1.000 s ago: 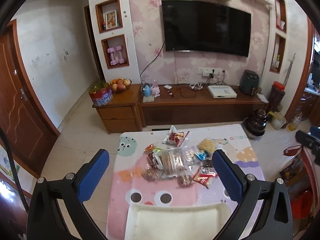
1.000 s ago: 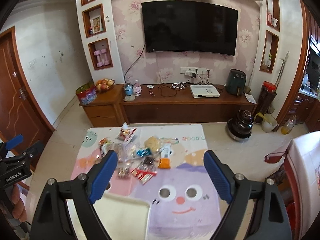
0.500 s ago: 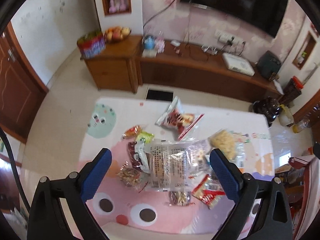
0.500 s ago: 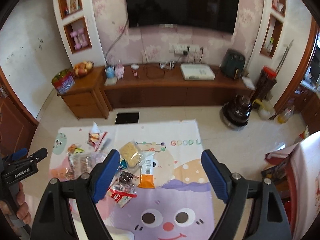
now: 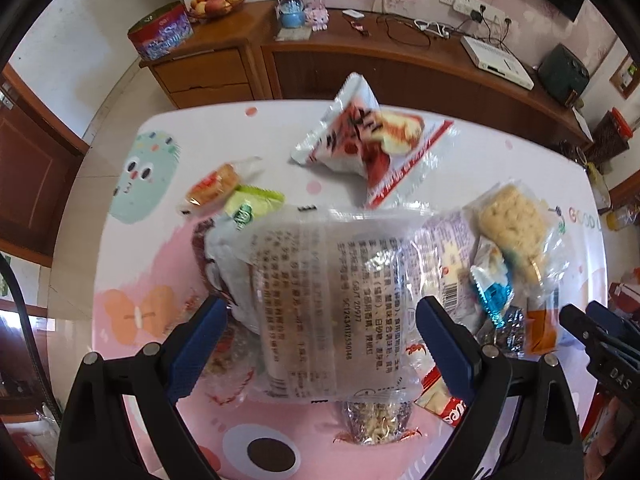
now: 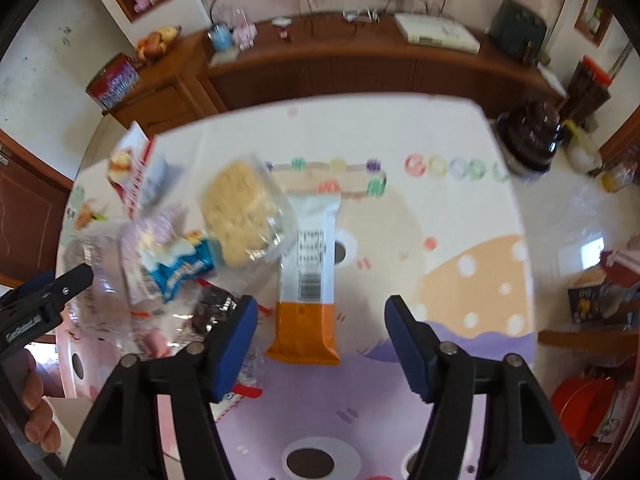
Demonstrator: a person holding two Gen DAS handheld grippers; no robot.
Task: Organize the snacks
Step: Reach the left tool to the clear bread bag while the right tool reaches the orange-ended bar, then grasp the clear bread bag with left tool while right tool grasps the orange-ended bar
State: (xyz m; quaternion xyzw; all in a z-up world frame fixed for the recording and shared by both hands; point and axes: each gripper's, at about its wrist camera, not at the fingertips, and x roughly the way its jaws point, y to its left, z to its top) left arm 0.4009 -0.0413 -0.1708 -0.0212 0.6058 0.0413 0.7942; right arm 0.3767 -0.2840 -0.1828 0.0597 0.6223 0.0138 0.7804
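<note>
Several snack packets lie heaped on the cartoon tablecloth [image 6: 460,240]. In the left wrist view, a large clear packet [image 5: 320,300] printed with black text lies between my left gripper's [image 5: 322,312] blue pads; the pads stand open at its sides and do not press it. In the right wrist view, an orange-and-white bar packet [image 6: 308,280] lies between my right gripper's [image 6: 320,308] pads. Those jaws are closing and stand apart from the bar. A round rice cake [image 6: 240,212] in clear wrap and a blue sweet [image 6: 180,268] lie just left of it.
A red-and-white bag [image 5: 372,140], a green packet [image 5: 248,208] and a nut packet [image 5: 376,420] ring the clear packet. Beyond the table stands a wooden cabinet [image 5: 360,64] with a red tin [image 5: 160,36]. A dark pot [image 6: 532,136] sits on the floor at right.
Both grippers have dropped toward the table and tipped downward, so the snacks fill the views and the TV is gone. The right jaws have narrowed around the bar.
</note>
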